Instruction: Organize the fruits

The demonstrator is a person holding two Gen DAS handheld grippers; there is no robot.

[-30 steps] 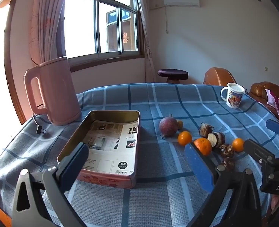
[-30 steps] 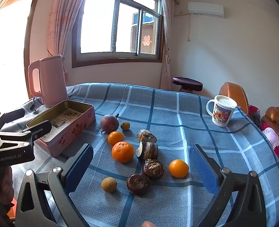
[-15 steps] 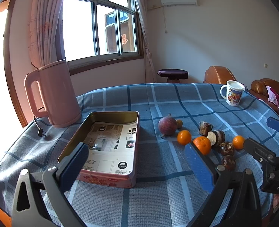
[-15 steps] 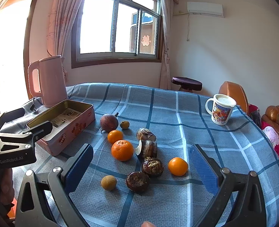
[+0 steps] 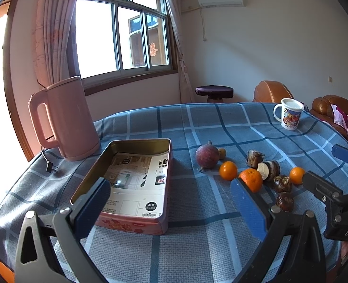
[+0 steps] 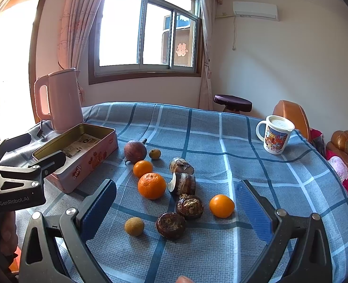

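Note:
An open pink tin box (image 5: 136, 184) (image 6: 86, 155) lies on the blue checked tablecloth, holding only printed paper. To its right lie loose fruits: a purple fruit (image 6: 135, 151), a large orange (image 6: 151, 185), two smaller oranges (image 6: 142, 168) (image 6: 221, 206), several brown husked pieces (image 6: 189, 206) and a small tan fruit (image 6: 134, 226). The same group shows in the left wrist view (image 5: 250, 179). My left gripper (image 5: 171, 208) is open and empty, just in front of the tin. My right gripper (image 6: 176, 212) is open and empty above the front fruits.
A pink kettle (image 5: 63, 120) (image 6: 58, 100) stands behind the tin with its plug (image 5: 49, 166) on the cloth. A printed mug (image 6: 274, 136) (image 5: 289, 114) stands at the far right. Brown leather chairs (image 5: 334, 108) stand beyond the table's right edge.
Both views have shifted slightly; the fruits and the tin sit a little nearer and higher in frame. Nothing on the table has moved and both grippers stay open.

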